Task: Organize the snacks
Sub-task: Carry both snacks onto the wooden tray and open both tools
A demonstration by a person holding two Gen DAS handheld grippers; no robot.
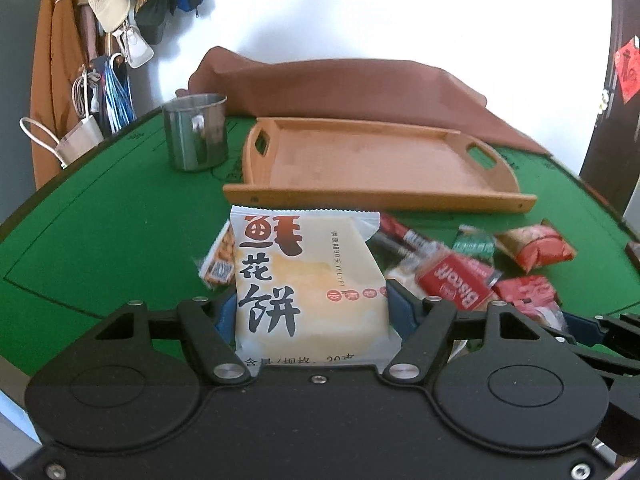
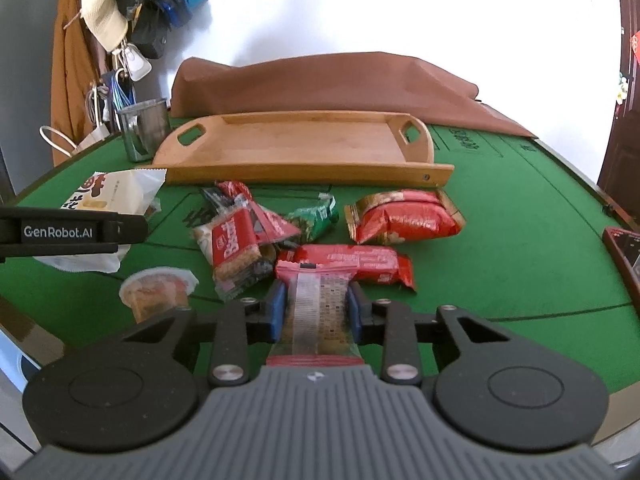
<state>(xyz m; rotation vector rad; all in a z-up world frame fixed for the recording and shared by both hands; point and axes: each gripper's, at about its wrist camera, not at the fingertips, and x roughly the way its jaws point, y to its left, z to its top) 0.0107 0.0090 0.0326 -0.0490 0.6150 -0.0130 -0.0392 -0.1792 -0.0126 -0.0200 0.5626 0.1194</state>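
Observation:
My left gripper (image 1: pixel 308 308) is shut on a cream flower-cake packet (image 1: pixel 308 276) and holds it in front of the wooden tray (image 1: pixel 472 202); the packet also shows in the right wrist view (image 2: pixel 116 194). My right gripper (image 2: pixel 316 308) is shut on a clear snack bar packet with red ends (image 2: pixel 316 308). Several loose snacks lie on the green table: a red Biscoff packet (image 2: pixel 234 246), a green packet (image 2: pixel 316 218), a red pillow pack (image 2: pixel 404 218) and a long red bar (image 2: pixel 360 262). The tray (image 2: pixel 304 172) holds nothing.
A steel mug (image 1: pixel 196 132) stands left of the tray. A brown cloth (image 1: pixel 360 88) is heaped behind it. A sealed jelly cup (image 2: pixel 158 292) sits near the front left. A dark box (image 2: pixel 624 248) lies at the right table edge. Bags hang at the back left.

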